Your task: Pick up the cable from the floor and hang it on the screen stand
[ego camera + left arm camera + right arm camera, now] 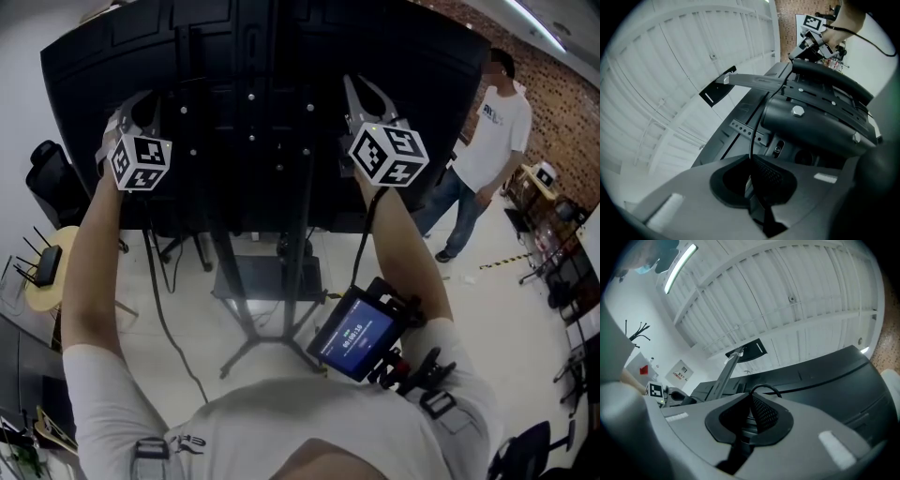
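I stand behind a big black screen (253, 56) on its stand (302, 234). A thin black cable (750, 136) runs up out of my left gripper (751, 177), which is shut on it, and arcs toward the stand's mounting bracket (815, 117). In the head view the left gripper (131, 105) is raised at the screen's back on the left, and the cable (157, 300) hangs from it down to the floor. My right gripper (364, 91) is up at the screen's back on the right. It is shut on the cable too, and a short loop of cable (765, 388) pokes out past its jaws (750, 411).
A person (487, 141) stands to the right of the screen. At the left are a black chair (47, 178) and a round table (37, 295) with a router. The stand's legs (248, 349) spread over the floor below me. A lit device (361, 333) is strapped at my chest.
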Available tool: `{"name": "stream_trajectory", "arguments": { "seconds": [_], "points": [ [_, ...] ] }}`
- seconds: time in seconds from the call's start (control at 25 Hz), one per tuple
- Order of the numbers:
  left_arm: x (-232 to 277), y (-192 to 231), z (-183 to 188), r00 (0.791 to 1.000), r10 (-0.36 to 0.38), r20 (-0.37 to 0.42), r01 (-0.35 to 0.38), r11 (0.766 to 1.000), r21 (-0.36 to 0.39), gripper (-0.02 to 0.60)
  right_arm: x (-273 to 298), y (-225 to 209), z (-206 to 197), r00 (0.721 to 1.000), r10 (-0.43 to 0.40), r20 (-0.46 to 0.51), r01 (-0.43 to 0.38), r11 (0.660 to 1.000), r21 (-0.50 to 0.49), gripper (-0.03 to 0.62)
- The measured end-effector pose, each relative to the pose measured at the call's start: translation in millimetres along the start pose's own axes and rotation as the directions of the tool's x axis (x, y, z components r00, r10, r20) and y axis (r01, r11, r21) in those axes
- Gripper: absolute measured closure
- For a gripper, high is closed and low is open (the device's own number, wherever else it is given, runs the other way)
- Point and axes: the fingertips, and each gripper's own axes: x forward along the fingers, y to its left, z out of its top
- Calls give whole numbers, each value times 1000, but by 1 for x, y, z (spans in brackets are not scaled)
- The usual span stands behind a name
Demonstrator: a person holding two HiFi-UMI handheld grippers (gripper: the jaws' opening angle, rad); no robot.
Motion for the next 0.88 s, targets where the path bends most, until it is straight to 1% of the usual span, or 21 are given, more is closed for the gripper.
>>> {"name": "stream_trajectory", "arguments": {
  "seconds": [0.2,0.28,0.36,0.52,0.68,0.76,0.88],
  "points": [
    [-2,-1,1,1000,-1,3,1,1000,-23,569,8,-6,-2,999,-32,-27,31,999,-41,563],
    [-3,0,4,1000,6,1,-6,1000,-22,569,12,-8,1,998,-43,-42,40,997,-61,563],
    [-3,-1,5,1000,10,-4,-10,1000,-17,569,16,-4,2,997,-45,-63,39,994,-105,563],
    [-5,-5,3,1000,5,-6,-5,1000,-7,569,17,10,-2,995,-37,-90,16,974,-224,565],
    [-8,-8,4,1000,3,-6,-3,1000,-9,569,14,20,-6,993,-25,-114,-13,946,-325,565],
    [-10,-10,4,1000,4,-4,-4,1000,-10,568,11,22,-8,992,-19,-129,-28,934,-357,565],
    [-13,-12,5,1000,3,6,-3,1000,-9,568,1,23,-11,990,-15,-139,-39,924,-380,565]
  ]
}}
